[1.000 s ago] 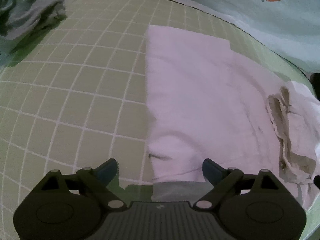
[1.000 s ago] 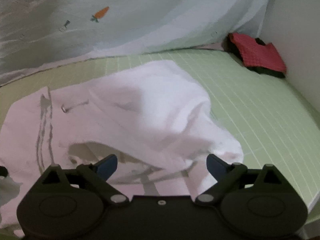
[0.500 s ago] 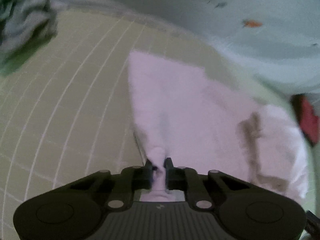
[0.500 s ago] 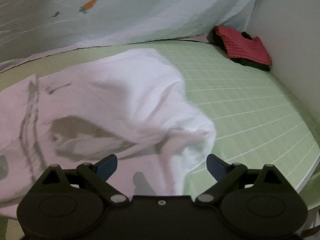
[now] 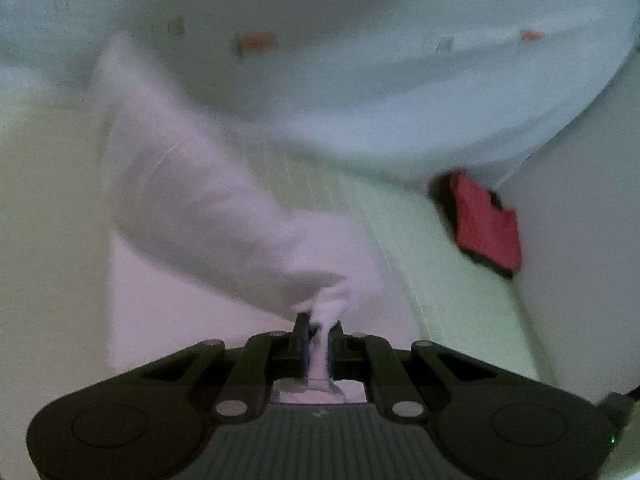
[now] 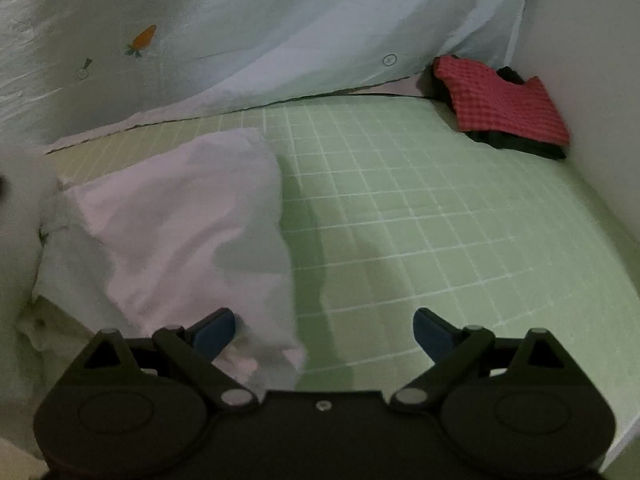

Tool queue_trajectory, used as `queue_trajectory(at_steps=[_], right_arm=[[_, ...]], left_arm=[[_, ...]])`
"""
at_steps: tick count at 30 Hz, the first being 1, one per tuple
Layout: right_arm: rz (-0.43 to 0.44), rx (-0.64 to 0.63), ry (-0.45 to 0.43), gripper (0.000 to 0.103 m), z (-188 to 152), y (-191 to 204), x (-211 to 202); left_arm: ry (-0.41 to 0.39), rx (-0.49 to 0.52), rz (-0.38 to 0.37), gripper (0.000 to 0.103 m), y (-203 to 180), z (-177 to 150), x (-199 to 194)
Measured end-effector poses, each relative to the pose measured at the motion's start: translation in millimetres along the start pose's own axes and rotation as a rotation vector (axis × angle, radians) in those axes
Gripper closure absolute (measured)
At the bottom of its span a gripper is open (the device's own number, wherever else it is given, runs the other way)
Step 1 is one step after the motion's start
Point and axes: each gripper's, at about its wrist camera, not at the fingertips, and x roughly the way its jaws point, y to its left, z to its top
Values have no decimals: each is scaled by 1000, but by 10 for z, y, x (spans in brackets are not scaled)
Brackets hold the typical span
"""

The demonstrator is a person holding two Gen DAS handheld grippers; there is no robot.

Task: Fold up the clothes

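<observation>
White cloth [image 5: 192,196] is pinched between our left gripper [image 5: 319,342] fingers, lifted off the green grid mat [image 6: 400,220] in a blurred drape. Our right gripper [image 6: 324,328] hangs with its fingers spread wide, empty, its left blue pad [image 6: 214,330] just beside the garment's near edge. A red checked garment [image 6: 504,104] lies folded in the far corner, well apart.

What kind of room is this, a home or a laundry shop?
Probably a home bedroom: a green checked sheet covers what looks like a bed, a carrot-print quilt is bunched behind it, and folded red clothes sit against the wall.
</observation>
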Motion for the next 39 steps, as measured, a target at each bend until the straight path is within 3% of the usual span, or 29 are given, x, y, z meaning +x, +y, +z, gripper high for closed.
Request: queue_trajectory(at_steps=[3,6,11,14,15,16,17,18,19,21,25,30,34,36,38,39], right_arm=[[-22,-37,-3,6,-19,-275,33],[-39,-4,18,6,-18,-595,106],[-41,37,56,6,-29,-918,207],[-18,65,51,6,14,-949,213],[-8,74,47,6,32,-946,210],[9,82,40,6,53,-927,197],[26,90,33,6,76,-906,183],[42,95,25,6,119,-862,167],[59,101,17,6,162,-818,150],[94,109,-3,6,246,-712,114],[161,110,-39,6,369,-387,57],[240,93,-73,6,471,110,10],[314,45,-84,18,523,526,-14],[348,-3,-85,22,508,717,6],[360,-35,-48,36,508,894,101],[361,-42,-28,38,499,967,161]], left_arm=[[66,-190,7,94,132,-186,396],[65,-304,21,91,230,-273,527],[52,-330,72,90,141,-258,499],[45,-309,99,82,34,-223,432],[48,-299,97,71,1,-204,389],[52,-301,64,48,-18,-183,339],[56,-305,25,35,-33,-161,287],[59,-316,-29,28,-45,-155,227],[53,-325,-87,28,-40,-138,137],[15,-318,-112,28,-43,-122,-51],[-72,-209,46,27,105,-68,-465],[-49,-219,324,24,655,-40,-692],[-9,-252,396,24,967,-41,-653],[-1,-261,396,24,1060,-13,-615],[7,-266,393,24,1160,1,-610],[11,-268,392,24,1178,27,-593]])
